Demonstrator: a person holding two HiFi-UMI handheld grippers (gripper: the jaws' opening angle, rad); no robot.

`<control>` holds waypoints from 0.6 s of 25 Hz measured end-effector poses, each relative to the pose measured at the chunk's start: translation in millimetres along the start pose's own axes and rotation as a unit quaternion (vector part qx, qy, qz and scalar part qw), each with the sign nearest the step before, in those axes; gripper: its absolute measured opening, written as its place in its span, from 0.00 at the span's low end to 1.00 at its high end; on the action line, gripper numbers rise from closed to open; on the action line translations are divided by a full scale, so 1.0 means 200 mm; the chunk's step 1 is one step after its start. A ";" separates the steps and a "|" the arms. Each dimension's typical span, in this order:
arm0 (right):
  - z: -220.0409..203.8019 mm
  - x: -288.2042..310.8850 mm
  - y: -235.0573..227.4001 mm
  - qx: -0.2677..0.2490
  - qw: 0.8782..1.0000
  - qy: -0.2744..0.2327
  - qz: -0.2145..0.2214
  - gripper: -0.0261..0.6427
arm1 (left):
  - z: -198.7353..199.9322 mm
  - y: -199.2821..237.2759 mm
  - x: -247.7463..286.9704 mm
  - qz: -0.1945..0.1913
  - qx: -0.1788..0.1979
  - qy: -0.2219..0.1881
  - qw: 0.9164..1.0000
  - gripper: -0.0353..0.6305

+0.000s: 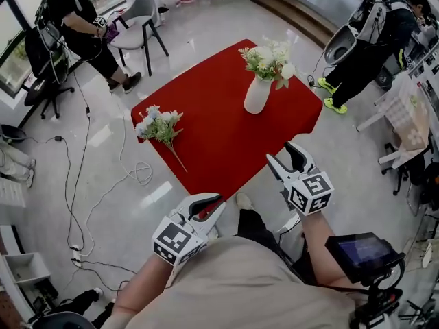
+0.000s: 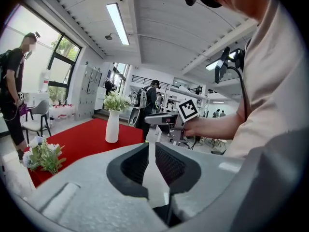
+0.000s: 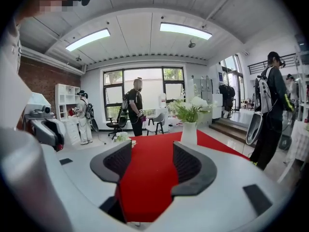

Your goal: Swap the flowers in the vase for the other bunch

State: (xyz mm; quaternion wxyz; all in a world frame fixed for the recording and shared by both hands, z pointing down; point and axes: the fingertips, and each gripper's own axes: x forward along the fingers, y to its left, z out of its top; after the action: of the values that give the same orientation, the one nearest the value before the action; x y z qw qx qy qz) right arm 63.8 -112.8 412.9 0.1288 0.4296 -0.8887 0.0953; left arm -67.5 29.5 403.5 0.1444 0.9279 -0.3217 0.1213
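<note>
Looked like the reach-in for the flowers (image 1: 269, 60) in the vase (image 1: 257, 94), so I'd have grabbed the stems just above the vase mouth and pulled straight up so it didn't tip. The right gripper (image 1: 279, 152) was spread open with nothing in it, and the left gripper (image 1: 218, 203) was pinched closed, also empty. Both hung off the near edge of the red table (image 1: 219, 149), well apart from the vase on the far side. The other bunch (image 1: 159, 125) lay flat by the left corner.
</note>
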 end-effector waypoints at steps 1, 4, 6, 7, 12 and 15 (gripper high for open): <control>0.02 0.05 -0.06 0.003 1.000 -0.004 -0.001 0.45 | 0.02 0.03 0.03 0.009 -0.003 -0.001 1.000 0.12; 0.10 0.18 -0.24 0.008 1.000 -0.014 0.003 0.49 | 0.09 0.11 0.12 0.032 -0.013 -0.008 0.999 0.08; 0.15 0.28 -0.35 0.007 1.000 -0.016 0.009 0.53 | 0.15 0.14 0.18 0.042 -0.010 -0.013 0.999 0.07; 0.17 0.33 -0.40 0.008 1.000 -0.018 0.012 0.55 | 0.18 0.15 0.21 0.046 -0.009 -0.013 0.999 0.07; 0.24 0.57 -0.60 0.019 0.999 -0.032 0.015 0.67 | 0.24 0.25 0.36 0.070 -0.017 -0.002 0.997 0.07; 0.27 0.68 -0.70 0.029 0.999 -0.042 0.009 0.73 | 0.28 0.30 0.43 0.082 -0.020 0.003 0.996 0.07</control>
State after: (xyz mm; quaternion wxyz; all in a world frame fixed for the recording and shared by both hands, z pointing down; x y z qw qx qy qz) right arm 84.7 -314.4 413.2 0.0783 0.4290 -0.8938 0.1046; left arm -32.6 -82.3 390.2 0.1529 0.8949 -0.3991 0.1288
